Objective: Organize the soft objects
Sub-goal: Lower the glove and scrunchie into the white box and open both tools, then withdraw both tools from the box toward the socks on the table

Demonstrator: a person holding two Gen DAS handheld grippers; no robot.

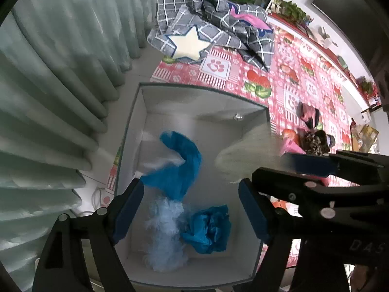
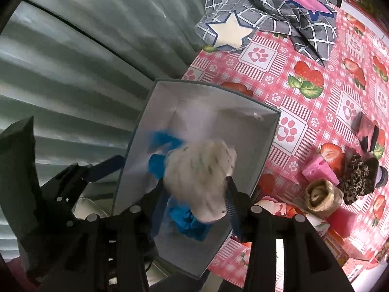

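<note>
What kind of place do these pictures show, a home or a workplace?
Most likely a home, perhaps a bedroom or living room. Pale green pleated curtains hang beside a pink strawberry-and-paw-print cloth, a crumpled grey checked quilt with star patches lies on it, and potted plants line a shelf.

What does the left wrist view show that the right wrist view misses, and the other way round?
Only the left wrist view: the open left gripper above the box, and a pale blue fluffy piece on the box floor. Only the right wrist view: the right gripper with a cream fuzzy item between its fingers, and a rolled beige cloth on the tablecloth. Both: the white box, blue fabric inside it, the grey checked star cloth, and the strawberry tablecloth.
</note>
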